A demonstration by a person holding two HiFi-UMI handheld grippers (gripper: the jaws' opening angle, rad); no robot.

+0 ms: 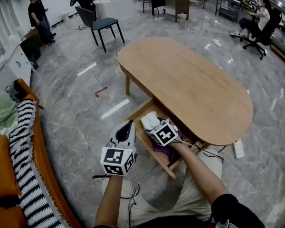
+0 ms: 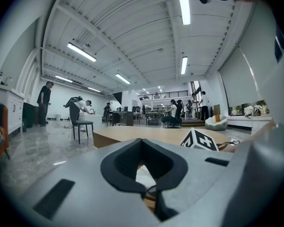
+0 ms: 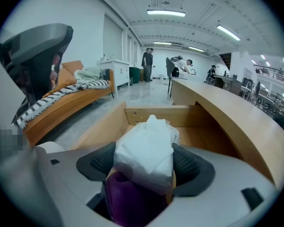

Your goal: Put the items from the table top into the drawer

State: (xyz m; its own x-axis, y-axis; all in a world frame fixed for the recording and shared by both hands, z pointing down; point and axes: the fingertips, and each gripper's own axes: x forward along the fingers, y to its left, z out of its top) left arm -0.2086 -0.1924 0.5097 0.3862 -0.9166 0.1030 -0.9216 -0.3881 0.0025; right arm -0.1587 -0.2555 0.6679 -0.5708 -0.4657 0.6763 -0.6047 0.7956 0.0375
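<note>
Grey polished floor (image 1: pixel 80 103) surrounds an oval light-wood desk (image 1: pixel 194 80) whose wooden drawer (image 3: pixel 161 115) stands pulled out. The right gripper (image 3: pixel 144 164) reaches into the drawer, jaws set wide with 1 white crinkled plastic packet (image 3: pixel 146 155) between them, its sides against both pads, above a purple soft item (image 3: pixel 128 197). The left gripper (image 2: pixel 146 188) hangs just beside the drawer front, jaws fully closed and empty.
</note>
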